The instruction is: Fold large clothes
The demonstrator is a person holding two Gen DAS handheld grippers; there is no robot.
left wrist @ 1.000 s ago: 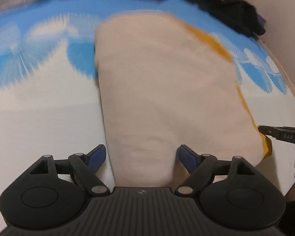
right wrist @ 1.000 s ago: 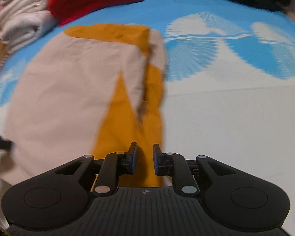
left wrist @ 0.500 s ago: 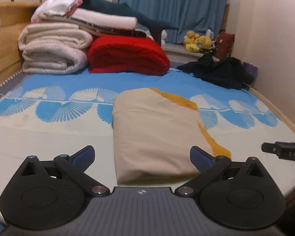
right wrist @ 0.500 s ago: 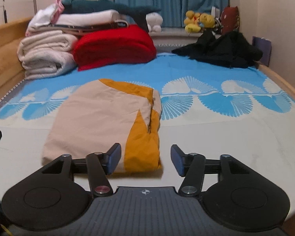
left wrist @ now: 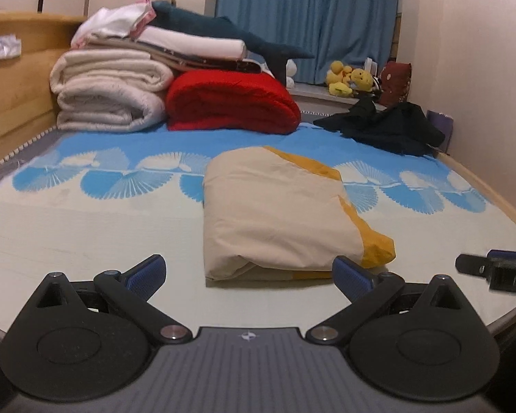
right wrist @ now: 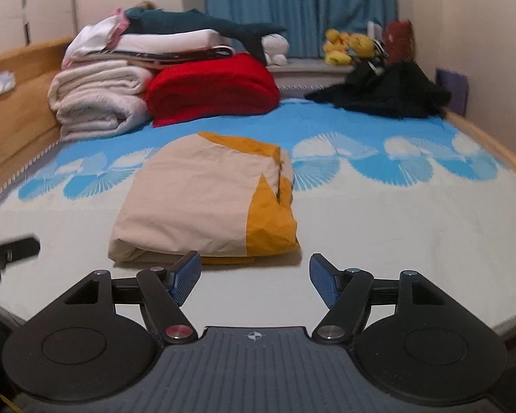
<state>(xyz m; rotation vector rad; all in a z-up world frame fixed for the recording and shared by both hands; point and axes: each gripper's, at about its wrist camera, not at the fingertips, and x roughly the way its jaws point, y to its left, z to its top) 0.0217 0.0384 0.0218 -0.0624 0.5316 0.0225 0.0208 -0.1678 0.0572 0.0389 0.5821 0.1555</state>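
A beige and mustard-yellow garment (left wrist: 275, 213) lies folded into a thick rectangle on the bed; it also shows in the right wrist view (right wrist: 203, 203). My left gripper (left wrist: 249, 275) is open and empty, held just short of the fold's near edge. My right gripper (right wrist: 254, 275) is open and empty, in front of the garment's near right corner. The right gripper's finger shows at the right of the left wrist view (left wrist: 492, 268), and the left gripper's finger shows at the left of the right wrist view (right wrist: 10, 247).
The bed sheet (left wrist: 86, 234) is white with blue fan prints. Folded cream blankets (left wrist: 110, 96), a red blanket (left wrist: 230, 103) and a dark clothes heap (left wrist: 388, 127) lie at the far end. A wooden headboard (left wrist: 13, 79) runs along the left. Plush toys (right wrist: 347, 46) sit by the blue curtain.
Both grippers have let go of the garment, opened wide and pulled back and up from the bed. The folded garment stays where it was laid.
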